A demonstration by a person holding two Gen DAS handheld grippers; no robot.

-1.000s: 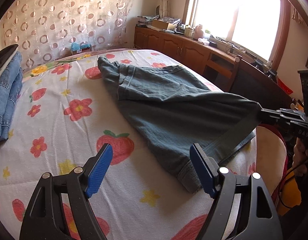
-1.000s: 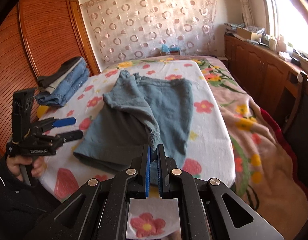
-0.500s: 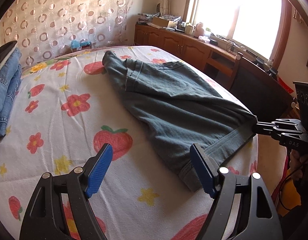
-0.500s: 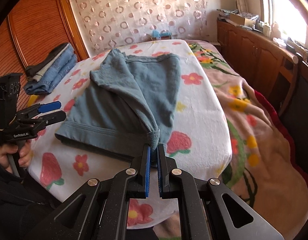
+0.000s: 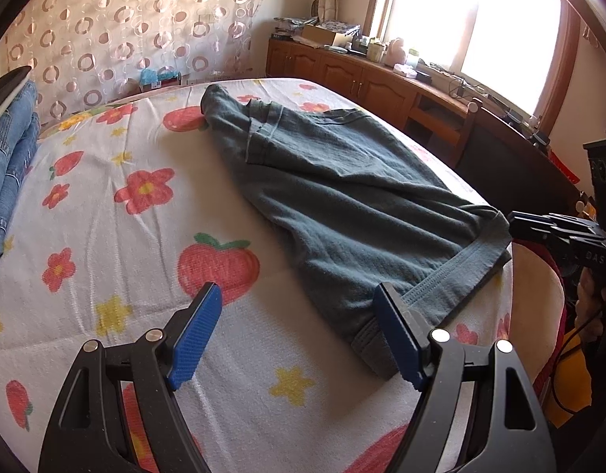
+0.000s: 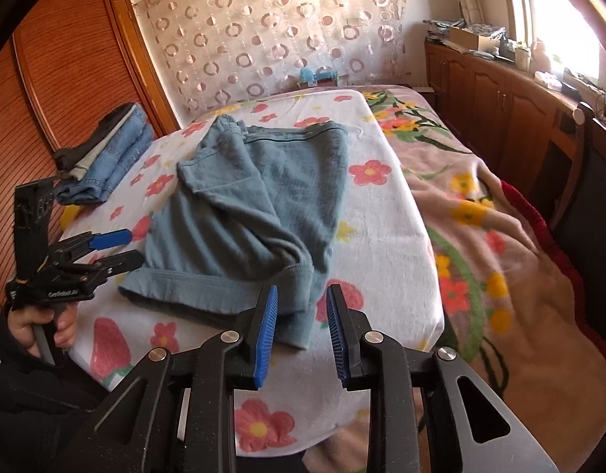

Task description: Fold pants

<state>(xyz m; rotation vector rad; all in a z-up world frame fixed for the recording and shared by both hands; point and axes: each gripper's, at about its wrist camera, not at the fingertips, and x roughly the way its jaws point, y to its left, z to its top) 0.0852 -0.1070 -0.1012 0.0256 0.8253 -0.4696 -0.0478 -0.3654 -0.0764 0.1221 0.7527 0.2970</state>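
The right claw (image 6: 301, 331) has just been opening, dropping the pants (image 6: 244, 228) hem onto the bed (image 6: 385, 236), folded once; the left claw (image 5: 299, 335) hangs open, empty.

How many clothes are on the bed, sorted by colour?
Grey-green pants, spread out flat: 1
Blue jeans, folded in the pile: at least 1; I cannot tell whether there are more
Dark folded garment on top of the pile: 1
Light folded garment under it: 1
Total: at least 4
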